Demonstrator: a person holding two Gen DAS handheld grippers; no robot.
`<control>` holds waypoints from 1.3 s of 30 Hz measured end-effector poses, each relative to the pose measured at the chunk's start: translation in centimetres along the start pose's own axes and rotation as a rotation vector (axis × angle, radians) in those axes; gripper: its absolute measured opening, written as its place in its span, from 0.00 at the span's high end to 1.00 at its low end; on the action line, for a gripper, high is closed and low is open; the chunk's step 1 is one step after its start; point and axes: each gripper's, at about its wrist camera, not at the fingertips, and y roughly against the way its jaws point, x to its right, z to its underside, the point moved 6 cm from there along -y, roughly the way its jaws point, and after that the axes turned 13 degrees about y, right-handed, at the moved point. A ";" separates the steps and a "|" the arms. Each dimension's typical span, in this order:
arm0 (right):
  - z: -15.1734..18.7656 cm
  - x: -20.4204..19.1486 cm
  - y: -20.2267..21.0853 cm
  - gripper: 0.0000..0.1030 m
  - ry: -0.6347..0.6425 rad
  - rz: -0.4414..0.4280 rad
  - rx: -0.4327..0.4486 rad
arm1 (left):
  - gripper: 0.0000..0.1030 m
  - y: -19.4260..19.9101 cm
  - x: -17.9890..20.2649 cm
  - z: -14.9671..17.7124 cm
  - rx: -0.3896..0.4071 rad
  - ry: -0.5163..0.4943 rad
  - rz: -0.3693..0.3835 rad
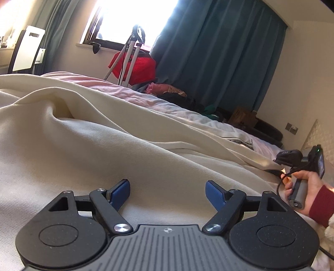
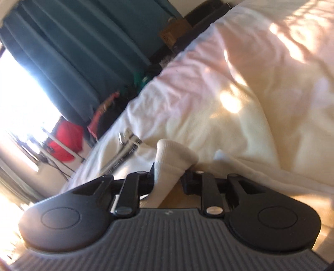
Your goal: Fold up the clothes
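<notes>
Gathering the cream garment on the bed

Our right tool clamps its ribbed cuff; our left tool gapes empty and next needs an edge.

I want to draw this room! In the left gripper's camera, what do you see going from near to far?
Left gripper, open → cream garment → pink sheet → red bag → window.
</notes>
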 end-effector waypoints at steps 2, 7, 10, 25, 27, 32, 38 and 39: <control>0.2 -1.1 1.6 0.23 0.052 0.014 -0.011 | 0.21 -0.1 0.0 -0.1 0.003 -0.006 -0.021; 0.8 -5.6 6.4 0.16 0.305 0.007 -0.051 | 0.21 0.7 -0.5 -0.6 0.021 -0.012 -0.083; 1.4 -8.8 10.8 0.16 0.447 0.000 -0.037 | 0.21 1.9 -0.7 -1.1 0.051 -0.017 -0.151; 5.5 -13.2 21.8 0.16 0.612 -0.035 -0.083 | 0.15 12.8 -6.9 -7.4 0.109 0.301 -0.344; 5.2 -12.7 21.8 0.16 0.600 -0.012 -0.083 | 0.13 14.6 -9.9 -8.4 0.111 0.398 -0.389; 4.6 -11.4 22.0 0.16 0.563 0.003 -0.087 | 0.10 19.2 -17.2 -10.7 0.116 0.639 -0.501; 4.2 -10.8 21.8 0.16 0.556 0.034 -0.078 | 0.10 22.8 -24.6 -11.7 0.120 0.862 -0.602; 4.1 -10.8 21.8 0.16 0.555 0.037 -0.076 | 0.10 22.7 -25.5 -11.3 0.109 0.885 -0.614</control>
